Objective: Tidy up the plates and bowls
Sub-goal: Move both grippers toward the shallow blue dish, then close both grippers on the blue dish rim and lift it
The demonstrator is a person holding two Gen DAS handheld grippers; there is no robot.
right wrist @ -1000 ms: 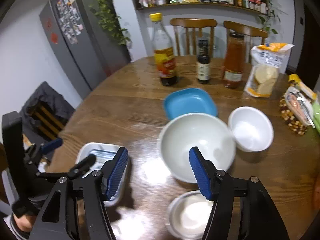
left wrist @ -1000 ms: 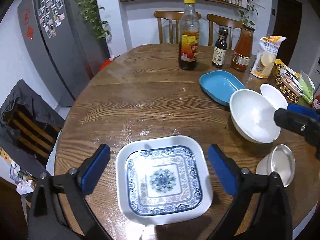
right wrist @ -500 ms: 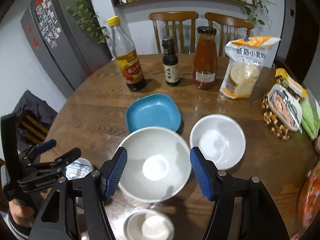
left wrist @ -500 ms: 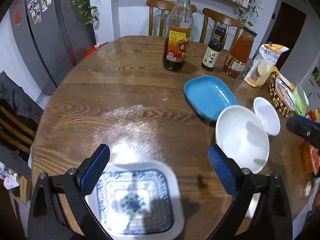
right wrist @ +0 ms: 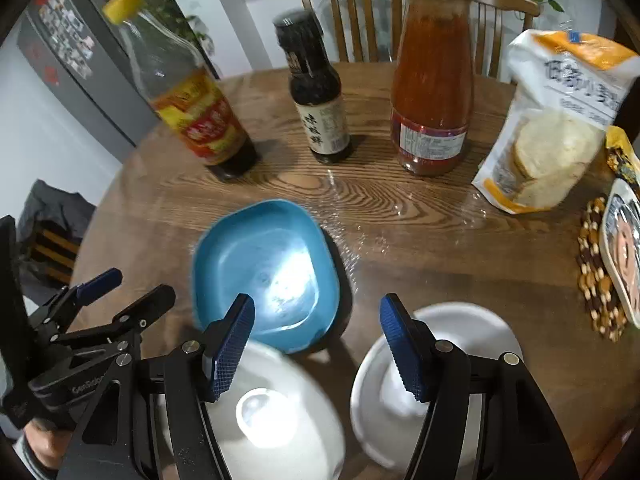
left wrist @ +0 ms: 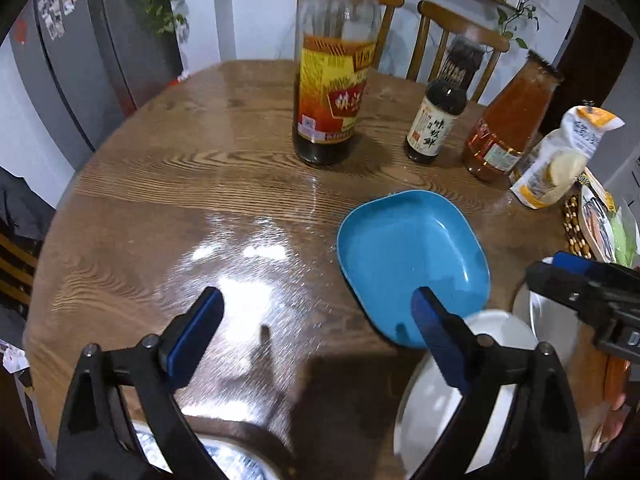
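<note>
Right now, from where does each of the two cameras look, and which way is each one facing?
Left wrist: sits on the left gripper, angled down over the wooden table toward the blue dish; its own closing, empty fingers and the right gripper show.
Right wrist: sits on the right gripper, above the large white bowl and small white bowl; the left gripper shows.
Shared: blue dish, three bottles, both white bowls.
</note>
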